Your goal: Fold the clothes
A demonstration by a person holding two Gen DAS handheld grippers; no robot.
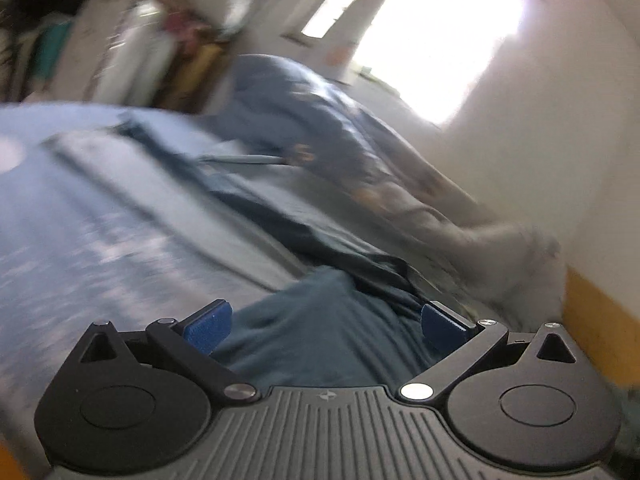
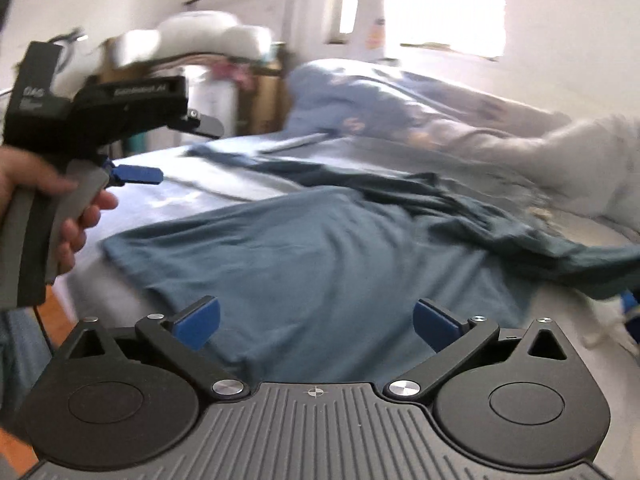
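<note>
A dark teal garment (image 2: 320, 256) lies spread on the bed, its near part flat and its far right part bunched in folds. My right gripper (image 2: 316, 322) hovers open just above its near edge, with nothing between the blue pads. In the left wrist view the same garment (image 1: 320, 328) runs under my left gripper (image 1: 326, 328), which is open with cloth showing between the pads but not pinched. The right wrist view also catches the left gripper (image 2: 138, 174) from the side at the far left, held by a hand (image 2: 60, 208) above the bed's corner.
The bed (image 2: 200, 188) has a pale blue sheet. A blue duvet (image 2: 360, 92) and a grey blanket (image 2: 560, 148) are heaped at its far side by the bright window (image 2: 440, 4). Boxes and white pillows (image 2: 200, 36) are stacked at the back left. A wall with a yellow skirting (image 1: 592, 320) stands at the right.
</note>
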